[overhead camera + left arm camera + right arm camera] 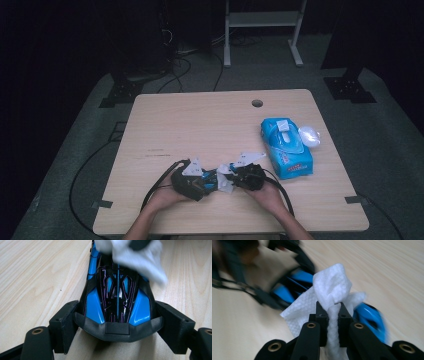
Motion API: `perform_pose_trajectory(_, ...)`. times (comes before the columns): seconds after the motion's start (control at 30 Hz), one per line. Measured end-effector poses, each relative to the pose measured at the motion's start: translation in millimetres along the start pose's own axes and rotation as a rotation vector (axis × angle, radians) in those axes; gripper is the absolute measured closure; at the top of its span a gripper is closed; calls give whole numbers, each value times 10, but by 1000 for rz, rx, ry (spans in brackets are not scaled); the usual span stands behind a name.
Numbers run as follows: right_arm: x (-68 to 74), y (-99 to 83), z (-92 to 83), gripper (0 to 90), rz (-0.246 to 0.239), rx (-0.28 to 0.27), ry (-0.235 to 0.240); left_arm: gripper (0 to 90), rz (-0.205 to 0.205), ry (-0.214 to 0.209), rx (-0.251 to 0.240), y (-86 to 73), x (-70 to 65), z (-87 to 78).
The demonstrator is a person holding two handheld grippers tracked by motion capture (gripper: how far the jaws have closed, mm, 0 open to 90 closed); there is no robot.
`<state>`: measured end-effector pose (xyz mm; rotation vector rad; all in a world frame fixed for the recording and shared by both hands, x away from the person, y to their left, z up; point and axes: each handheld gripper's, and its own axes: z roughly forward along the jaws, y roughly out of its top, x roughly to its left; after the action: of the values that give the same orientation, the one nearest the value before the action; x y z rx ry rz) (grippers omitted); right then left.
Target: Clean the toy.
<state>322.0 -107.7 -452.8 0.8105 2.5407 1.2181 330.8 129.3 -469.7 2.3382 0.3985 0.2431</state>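
my left gripper (117,322) has its jaws set wide around the blue and black toy car (117,297), clamping its sides and pinning it near the tabletop's near edge. my right gripper (331,312) is pinched almost fully closed on a white wipe (332,290), which lies against the car's far end. so the wipe is out of the pack (286,147) by the right edge, and i judge the wiping is underway; the rest of the car's body seems left to do.
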Motion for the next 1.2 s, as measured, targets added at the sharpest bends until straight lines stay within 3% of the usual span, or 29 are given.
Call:
perform_pose_trajectory(0.03,76,42,57,833,-8,-21,74,237,-1,4,-1,13,-12,18)
perform_pose_trajectory(0.1,143,66,73,833,-59,-5,52,241,1,8,3,19,-18,21)
perform_pose_trajectory(0.17,126,68,57,834,-58,6,47,241,0,10,-2,14,-20,23)
perform_pose_trajectory(0.2,65,50,17,834,-40,13,11,242,-1,9,-4,12,-21,24)
perform_pose_trajectory(0.27,45,49,13,834,-28,14,13,242,0,9,-6,17,-22,31)
perform_pose_trajectory(0.33,86,74,43,834,-41,8,27,242,-2,9,-10,27,-25,46)
perform_pose_trajectory(0.37,184,127,143,834,-46,1,88,242,2,10,-9,40,-28,57)
perform_pose_trajectory(0.43,283,168,252,834,-83,12,95,242,5,11,-6,39,-27,54)
perform_pose_trajectory(0.53,251,193,263,834,-66,20,114,242,1,8,-11,12,-19,35)
perform_pose_trajectory(0.57,171,167,191,835,-49,10,80,242,4,7,-9,17,-23,36)
perform_pose_trajectory(0.63,123,145,140,835,-29,6,64,243,4,5,-10,21,-20,41)
perform_pose_trajectory(0.67,73,109,65,835,-16,11,24,242,2,6,-12,30,-22,52)
perform_pose_trajectory(0.7,79,103,66,835,-8,7,26,243,4,7,-13,33,-23,57)
perform_pose_trajectory(0.77,146,111,131,835,-7,0,77,243,5,11,-14,32,-28,60)
perform_pose_trajectory(0.83,258,144,223,835,-55,11,92,243,1,11,-12,22,-29,46)
perform_pose_trajectory(0.87,258,144,223,835,-55,11,92,243,1,11,-12,22,-29,46)
perform_pose_trajectory(0.9,257,188,220,835,-73,29,83,242,4,10,-9,10,-22,31)
perform_pose_trajectory(0.97,224,182,197,835,-64,22,73,243,4,9,-8,9,-21,29)
perform_pose_trajectory(1.1,-20,44,-1,836,-7,18,-15,243,4,8,-18,14,-20,45)
perform_pose_trajectory(1.13,-65,13,-20,836,31,13,-15,243,5,9,-15,18,-19,47)
perform_pose_trajectory(1.2,-10,38,7,835,10,4,-12,243,7,9,-13,17,-21,44)
